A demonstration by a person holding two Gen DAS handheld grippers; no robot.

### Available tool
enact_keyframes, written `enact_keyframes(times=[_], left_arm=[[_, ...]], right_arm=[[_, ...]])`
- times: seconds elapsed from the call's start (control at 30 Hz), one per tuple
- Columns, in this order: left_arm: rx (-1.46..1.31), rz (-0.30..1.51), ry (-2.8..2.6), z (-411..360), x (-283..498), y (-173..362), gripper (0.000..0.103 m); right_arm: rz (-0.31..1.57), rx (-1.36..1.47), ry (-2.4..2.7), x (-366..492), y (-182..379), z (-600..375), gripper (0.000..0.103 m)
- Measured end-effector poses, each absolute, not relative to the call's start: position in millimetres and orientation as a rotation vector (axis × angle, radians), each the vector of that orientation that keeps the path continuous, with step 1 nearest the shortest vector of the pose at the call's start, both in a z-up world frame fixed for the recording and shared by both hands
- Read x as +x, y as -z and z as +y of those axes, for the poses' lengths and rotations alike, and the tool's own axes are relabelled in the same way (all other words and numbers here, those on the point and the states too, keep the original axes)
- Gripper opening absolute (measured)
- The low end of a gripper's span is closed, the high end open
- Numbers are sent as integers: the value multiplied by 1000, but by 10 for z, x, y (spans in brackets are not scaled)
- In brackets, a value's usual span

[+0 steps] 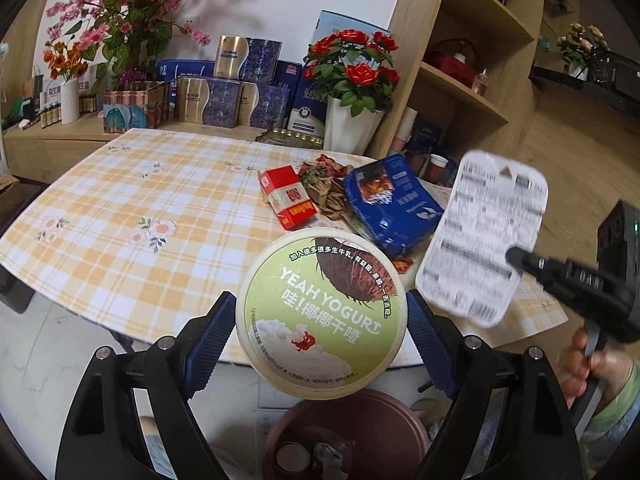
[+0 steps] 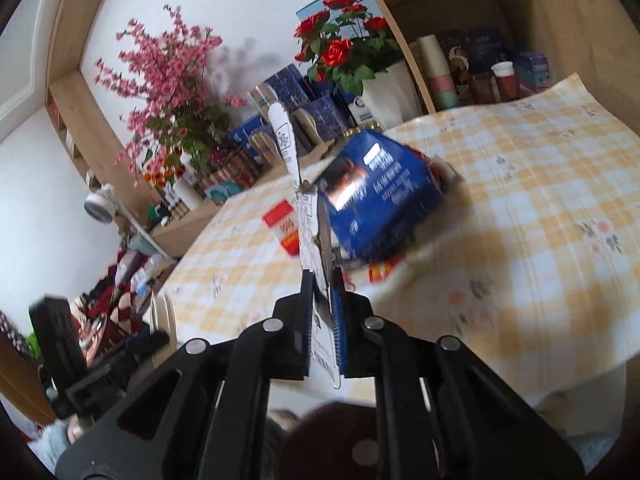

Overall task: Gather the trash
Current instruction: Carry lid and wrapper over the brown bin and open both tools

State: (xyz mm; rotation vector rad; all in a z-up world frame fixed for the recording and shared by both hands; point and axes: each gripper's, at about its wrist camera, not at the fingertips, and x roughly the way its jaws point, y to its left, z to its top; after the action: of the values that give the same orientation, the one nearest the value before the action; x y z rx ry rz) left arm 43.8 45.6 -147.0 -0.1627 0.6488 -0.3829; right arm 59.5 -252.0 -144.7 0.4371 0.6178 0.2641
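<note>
The left gripper (image 1: 320, 320) was clamped across a round cream yogurt tub with a green printed lid (image 1: 322, 312), held just off the near table edge and directly above a dark brown round plastic bin (image 1: 348, 432). The right gripper (image 2: 320, 308) was pinched tight on a flat white printed packaging card (image 2: 316, 248) — its long axis ran forward along the fingers. Judging by this, the left load sat nearer the bin. On the yellow checked tablecloth (image 1: 140, 200) remained a blue carton (image 1: 392, 204) and a red cigarette pack (image 1: 286, 200). Only the left view showed the card's printed face; the right view saw it edge-on.
</note>
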Motion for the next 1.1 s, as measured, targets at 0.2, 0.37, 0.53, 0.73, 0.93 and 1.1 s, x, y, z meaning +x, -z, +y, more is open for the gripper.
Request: enact_keyframes(times=[0.2, 0.37, 0.53, 0.73, 0.93, 1.1], left_arm=[[-149, 653, 419, 331, 203, 1532, 82], [-137, 665, 445, 238, 81, 1595, 82], [-136, 670, 446, 229, 25, 1654, 82], [-136, 677, 436, 273, 6, 1723, 82], [-139, 693, 421, 333, 24, 1816, 82], [-123, 701, 412, 339, 23, 1890, 82]], right_arm=[[687, 395, -295, 80, 1670, -2462, 13], [766, 369, -327, -210, 1922, -2412, 13], [891, 342, -358, -251, 2253, -2298, 12], [1028, 327, -382, -169, 2619, -2123, 12], [1142, 324, -352, -16, 2966, -2022, 12], [1214, 302, -307, 104, 3243, -1973, 12]])
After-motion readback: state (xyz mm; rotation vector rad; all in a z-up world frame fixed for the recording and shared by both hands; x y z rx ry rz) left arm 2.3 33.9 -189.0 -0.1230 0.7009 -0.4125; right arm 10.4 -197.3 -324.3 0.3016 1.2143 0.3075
